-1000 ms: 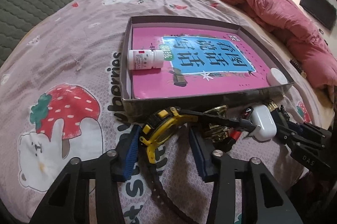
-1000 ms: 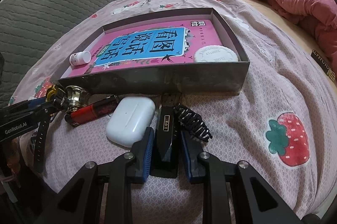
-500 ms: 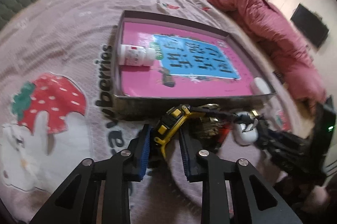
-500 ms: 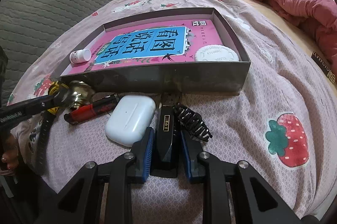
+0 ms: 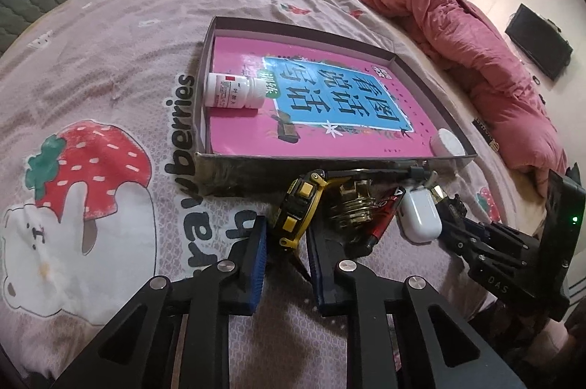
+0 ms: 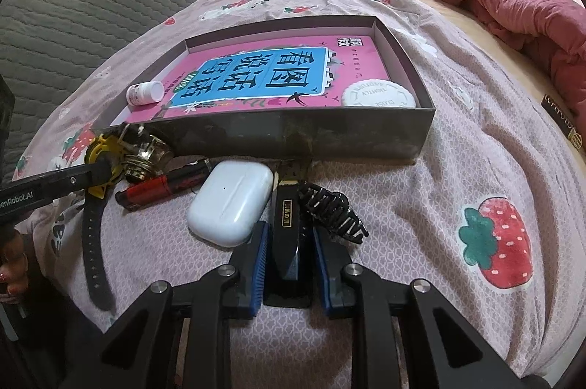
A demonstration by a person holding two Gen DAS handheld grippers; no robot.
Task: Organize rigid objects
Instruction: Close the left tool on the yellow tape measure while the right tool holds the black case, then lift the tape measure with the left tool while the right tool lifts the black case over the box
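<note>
The left gripper (image 5: 284, 242) has just closed its jaws onto the yellow-and-black watch (image 5: 298, 209), just before the box (image 5: 329, 165) wall. The right gripper (image 6: 287, 257), also narrowing, clamps the black comb (image 6: 285, 242) beside the white earbud case (image 6: 230, 202), before that wall.

left gripper (image 5: 284, 255) | black frame | blue pads | silver screws

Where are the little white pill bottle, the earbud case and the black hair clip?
pill bottle (image 5: 231, 91), left wrist view, label.
earbud case (image 6: 232, 200), right wrist view, lid.
hair clip (image 6: 331, 211), right wrist view, teeth.
</note>
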